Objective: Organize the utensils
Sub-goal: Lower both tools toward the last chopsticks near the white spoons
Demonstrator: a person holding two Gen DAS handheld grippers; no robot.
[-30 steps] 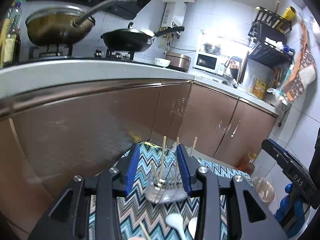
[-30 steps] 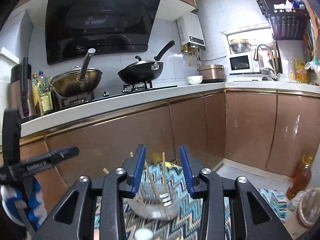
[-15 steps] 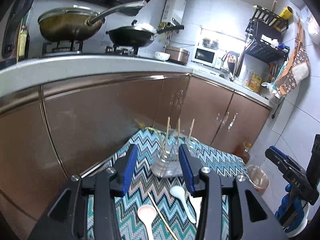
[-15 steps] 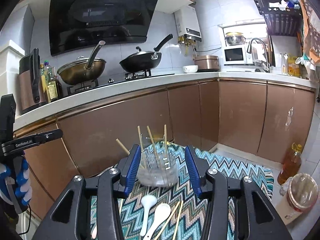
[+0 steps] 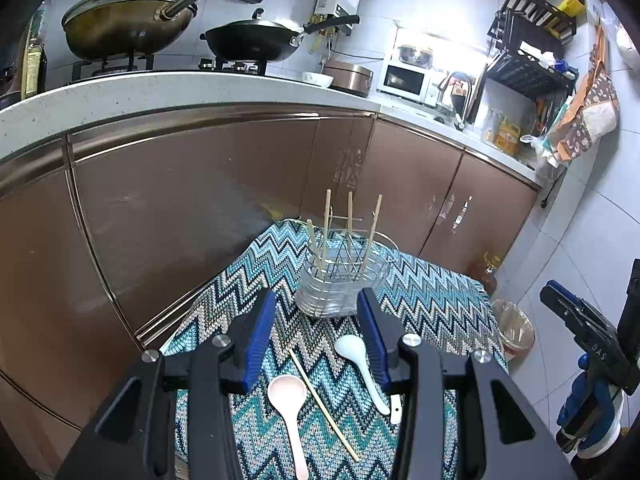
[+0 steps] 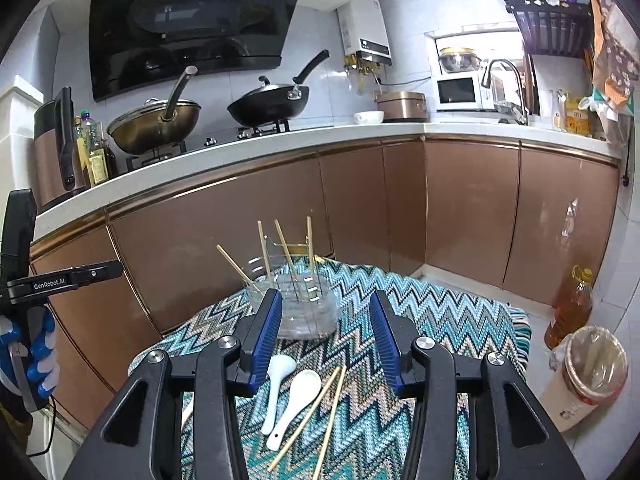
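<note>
Left gripper (image 5: 317, 332) fingers wide, nothing between them, above the zigzag cloth (image 5: 432, 304) on the bench; right gripper (image 6: 326, 336) fingers wide too, holding nothing; clear holder (image 5: 340, 280) upright on the cloth beyond the left fingertips, four chopsticks (image 5: 327, 224) standing in it, leaning slightly; in the right wrist view the holder (image 6: 308, 308) sits just beyond the left-side finger; loose on the cloth nearer the cameras: pink spoon (image 5: 288, 404), white spoon (image 5: 358, 360), one chopstick (image 5: 322, 400) lying between them; right wrist view shows two white spoons (image 6: 294, 404) side by side and two loose chopsticks (image 6: 320, 412) beside them; trash bin (image 6: 588, 376) on floor, right of the bench; wok (image 6: 270, 106) on stove behind.
</note>
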